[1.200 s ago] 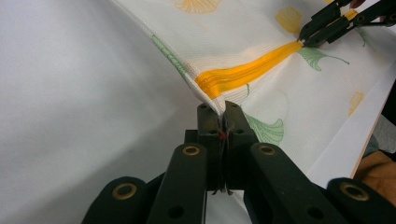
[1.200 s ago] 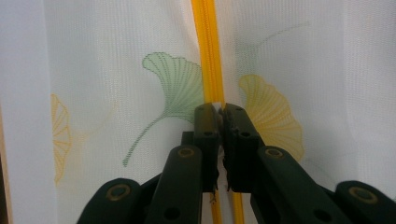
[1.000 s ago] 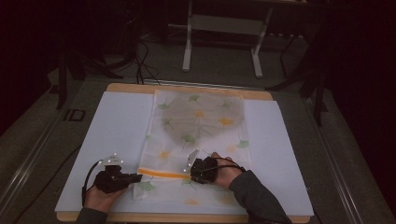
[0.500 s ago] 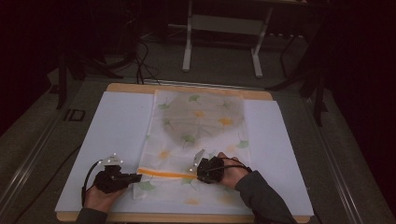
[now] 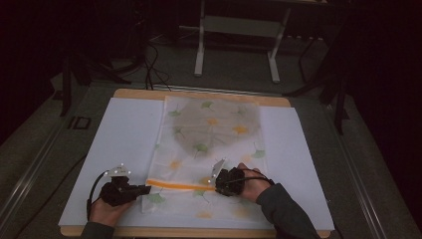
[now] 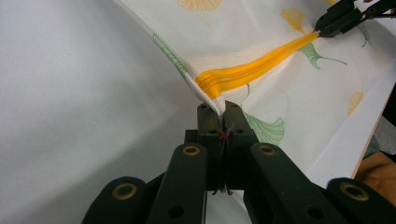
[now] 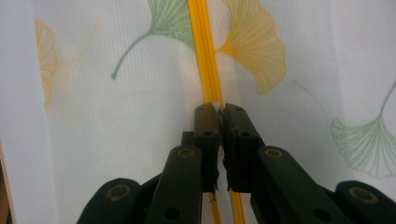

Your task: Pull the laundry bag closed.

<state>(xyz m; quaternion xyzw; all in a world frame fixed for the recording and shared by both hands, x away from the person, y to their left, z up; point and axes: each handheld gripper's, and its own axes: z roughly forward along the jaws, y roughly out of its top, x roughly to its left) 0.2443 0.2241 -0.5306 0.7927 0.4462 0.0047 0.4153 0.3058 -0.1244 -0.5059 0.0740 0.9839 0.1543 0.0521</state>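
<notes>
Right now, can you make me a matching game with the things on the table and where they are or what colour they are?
Things:
1. left tool
2. right tool
3. orange zipper
4. white sheet

Places or colours:
A. lies under the mesh bag, over the wooden table
B. shut on the bag's edge by the zipper's end
C. runs across the bag between the two tools
D. shut on the zipper partway along it

Pairs: 1-B, 2-D, 3-C, 4-A

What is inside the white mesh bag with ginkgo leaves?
Through the white mesh bag, a greyish rounded item shows in its far half. What it is cannot be told; the mesh veils it.
</notes>
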